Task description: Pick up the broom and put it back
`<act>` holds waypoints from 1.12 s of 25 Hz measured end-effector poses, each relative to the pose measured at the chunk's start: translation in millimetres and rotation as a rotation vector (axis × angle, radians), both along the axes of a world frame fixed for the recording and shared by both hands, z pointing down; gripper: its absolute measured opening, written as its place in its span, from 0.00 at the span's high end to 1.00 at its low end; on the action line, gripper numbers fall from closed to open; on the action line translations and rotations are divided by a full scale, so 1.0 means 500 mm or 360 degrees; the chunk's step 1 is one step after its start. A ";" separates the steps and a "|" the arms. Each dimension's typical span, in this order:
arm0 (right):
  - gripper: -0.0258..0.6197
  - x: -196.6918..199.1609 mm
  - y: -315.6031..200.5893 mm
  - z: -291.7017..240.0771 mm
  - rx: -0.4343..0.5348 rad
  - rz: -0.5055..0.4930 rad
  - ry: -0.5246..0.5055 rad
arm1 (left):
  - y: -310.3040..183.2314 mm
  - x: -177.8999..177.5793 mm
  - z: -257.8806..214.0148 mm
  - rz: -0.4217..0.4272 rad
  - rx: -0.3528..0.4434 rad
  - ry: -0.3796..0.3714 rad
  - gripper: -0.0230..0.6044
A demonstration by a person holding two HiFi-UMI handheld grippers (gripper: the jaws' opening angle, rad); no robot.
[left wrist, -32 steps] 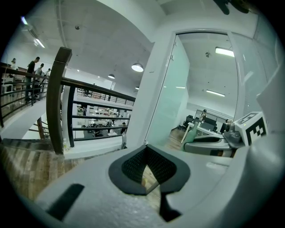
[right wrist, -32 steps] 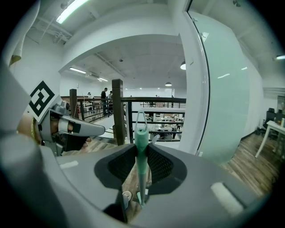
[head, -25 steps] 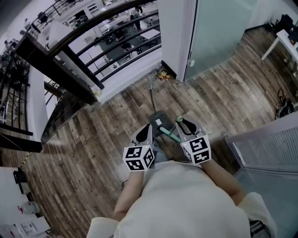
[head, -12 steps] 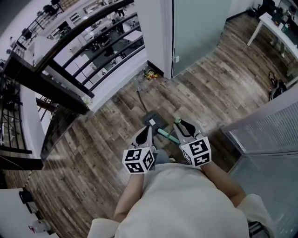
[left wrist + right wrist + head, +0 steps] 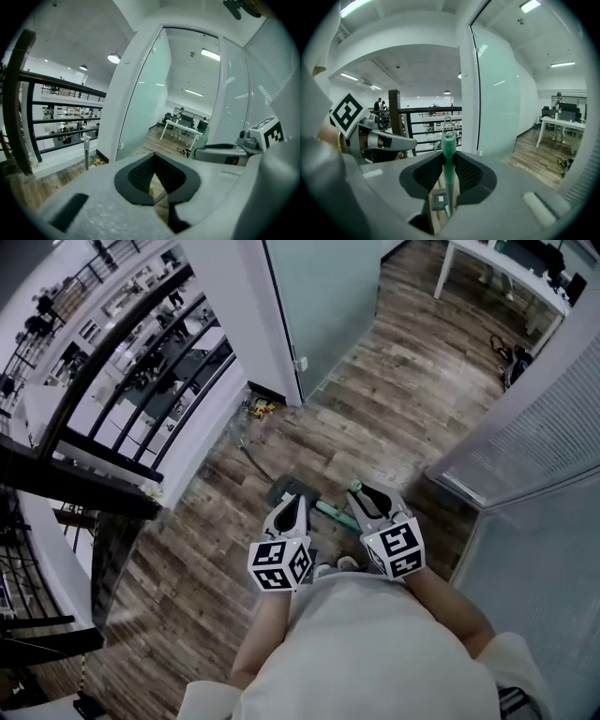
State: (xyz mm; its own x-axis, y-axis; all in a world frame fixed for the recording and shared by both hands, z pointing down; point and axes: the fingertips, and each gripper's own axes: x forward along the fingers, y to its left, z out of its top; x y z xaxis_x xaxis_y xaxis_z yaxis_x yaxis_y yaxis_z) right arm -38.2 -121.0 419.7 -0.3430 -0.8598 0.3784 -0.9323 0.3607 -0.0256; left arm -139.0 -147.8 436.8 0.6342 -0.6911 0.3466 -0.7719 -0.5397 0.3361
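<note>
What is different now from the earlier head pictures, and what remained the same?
The person has turned: in the head view the glass door and railing slid left, and the white table came further into view. Nothing was taken or released. The right gripper stays shut on the green broom handle; the left gripper stays empty.

Two grippers are counted — left gripper (image 5: 292, 507) and right gripper (image 5: 368, 495) — plus one green-handled broom (image 5: 332, 513), one grey dustpan (image 5: 286, 491), one white desk (image 5: 511, 279), one black railing (image 5: 122, 350).
</note>
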 end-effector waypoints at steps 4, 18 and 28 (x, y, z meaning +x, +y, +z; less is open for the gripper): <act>0.82 0.015 0.023 -0.006 0.0001 0.0144 0.0010 | 0.012 0.019 -0.012 0.0150 0.0014 -0.0013 0.96; 0.82 0.063 0.100 -0.025 0.0017 0.0534 -0.0036 | 0.043 0.054 -0.002 0.0475 -0.0006 -0.0004 0.96; 0.82 0.068 0.141 -0.032 0.0044 0.0715 -0.0071 | 0.064 0.058 0.012 0.0634 -0.0015 -0.0008 0.96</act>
State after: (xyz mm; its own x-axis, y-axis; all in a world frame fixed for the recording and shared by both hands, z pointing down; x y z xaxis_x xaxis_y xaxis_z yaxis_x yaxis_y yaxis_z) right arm -4.3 -50.7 403.5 0.0508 -0.9367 0.3464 -0.9948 -0.0782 -0.0656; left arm -110.1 -115.6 442.6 0.8503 -0.3879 0.3556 -0.5042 -0.7942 0.3392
